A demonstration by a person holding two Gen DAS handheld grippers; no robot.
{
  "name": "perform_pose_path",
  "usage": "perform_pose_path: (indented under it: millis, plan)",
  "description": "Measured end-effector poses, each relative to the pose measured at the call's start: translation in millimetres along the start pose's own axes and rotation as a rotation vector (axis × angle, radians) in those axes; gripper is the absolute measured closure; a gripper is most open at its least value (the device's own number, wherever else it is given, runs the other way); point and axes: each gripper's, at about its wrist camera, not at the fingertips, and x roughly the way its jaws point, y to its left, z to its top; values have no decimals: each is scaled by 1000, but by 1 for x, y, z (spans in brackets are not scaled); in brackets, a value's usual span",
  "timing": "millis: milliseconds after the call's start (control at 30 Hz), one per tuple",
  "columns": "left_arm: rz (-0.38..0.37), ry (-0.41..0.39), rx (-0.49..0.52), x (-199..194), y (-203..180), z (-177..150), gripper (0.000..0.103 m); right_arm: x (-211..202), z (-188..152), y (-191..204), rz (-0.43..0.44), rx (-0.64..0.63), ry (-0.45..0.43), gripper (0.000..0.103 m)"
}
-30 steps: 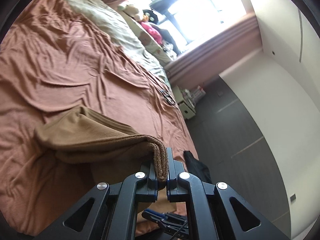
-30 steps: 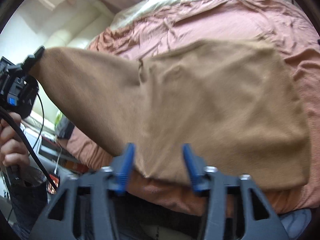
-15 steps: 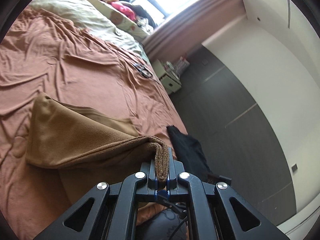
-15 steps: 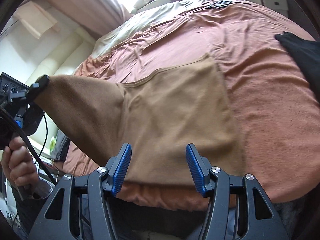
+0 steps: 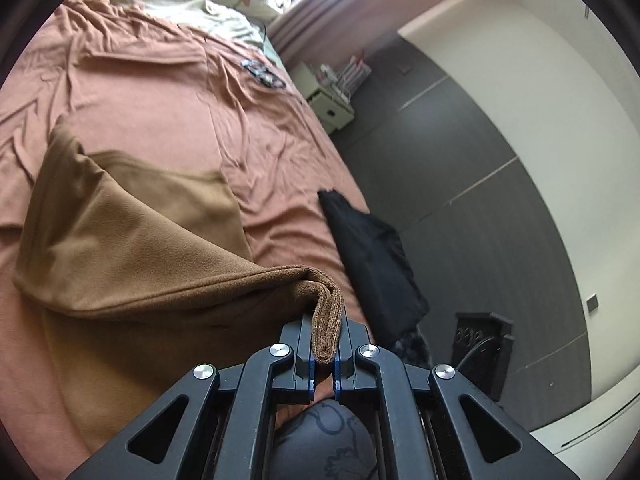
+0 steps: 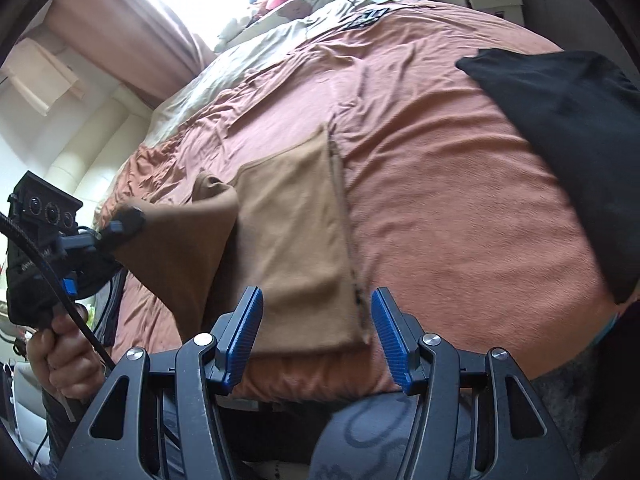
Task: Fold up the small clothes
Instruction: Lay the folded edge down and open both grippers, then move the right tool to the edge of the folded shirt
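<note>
My left fingers [image 5: 325, 344] are clamped tight on a folded edge of the brown garment [image 5: 132, 248], the doubled hem standing up between the black tips. My right fingers [image 6: 316, 336] stand apart with their blue pads bare, nothing pinched between them; they hang over the garment's near edge without pressing on it.

The brown garment lies on the bed, near its front edge. One part is flat on the rust-coloured bedsheet [image 6: 440, 200], a neat panel with a straight right-hand side. The other part is lifted off the bed and drawn across toward the flat panel, sagging in a loose fold from my left grip. In the right wrist view I can see that gripper at the left edge, held by a hand [image 6: 66, 356] with a black cable trailing past it.

To the right of the garment, well apart from it, a black garment [image 5: 372, 256] hangs over the bed's side. Farther back a pale duvet [image 6: 256, 64] covers the head of the bed, and a small white cabinet [image 5: 330, 100] stands on the dark floor beside it.
</note>
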Motion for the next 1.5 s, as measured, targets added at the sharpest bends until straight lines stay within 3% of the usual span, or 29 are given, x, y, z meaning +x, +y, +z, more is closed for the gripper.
perform_pose_path:
  millis: [167,200,300,333,567,833,1067,1333,1500]
  plan:
    - [69,100,-5,28,0,-9,92,-5,4,5,4,-25,24,46]
    - [62,107,-11,27,2,-11,85,-5,6,8,5,-36,29,41]
    - [78,76,-16,12,11,-13,49,4,14,20,-5,-86,45,40]
    - [87,57,-12,5,13,-14,45,9,16,23,-7,-99,51,40]
    - [210,-18,-24,-47,46,-15,45,50,26,66,-82,-279,155,41]
    - [321,-2,-134,-71,105,-35,45,98,38,115,-189,-467,229,41]
    - [326,-16,-218,-87,143,-47,45,138,31,160,-235,-630,229,41]
    - [328,-45,-238,-115,166,-45,52,175,27,202,-220,-716,241,41]
    - [327,-61,-260,-134,186,-45,53,205,22,224,-246,-787,252,47]
